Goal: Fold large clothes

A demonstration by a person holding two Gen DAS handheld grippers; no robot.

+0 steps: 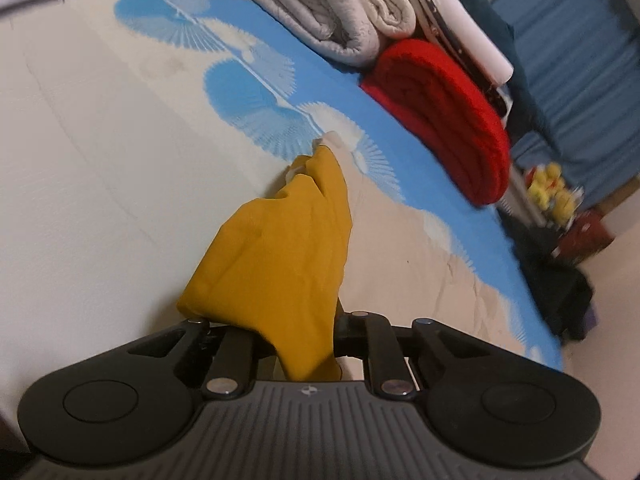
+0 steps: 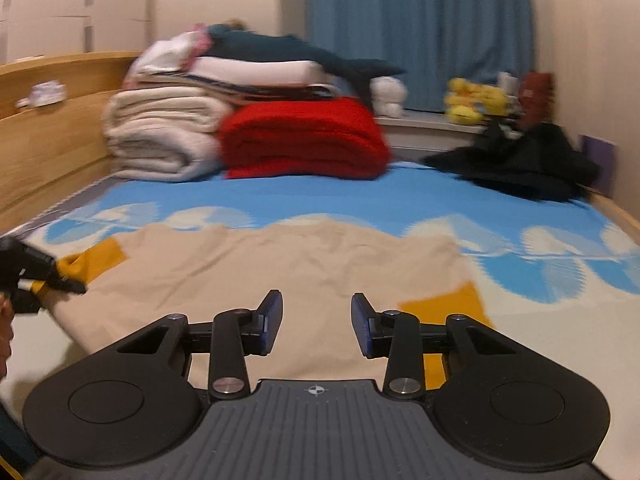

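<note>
The beige garment is soft matt cloth, lightly creased, with mustard-yellow cuffs of smooth matt knit; the bed sheet under it is flat printed cloth, blue and white; behind the garment, the red blanket looks thick and fuzzy, the cream quilt beside it puffy and faintly crinkled; the headboard left of the garment is pale wood, smooth, with satin sheen; the left gripper is matt black plastic with bright metal pins; the right gripper has ribbed blue fingers.

A large beige garment with mustard-yellow sleeves is spread flat across the bed. One yellow sleeve is bunched and lifted off the surface.
</note>
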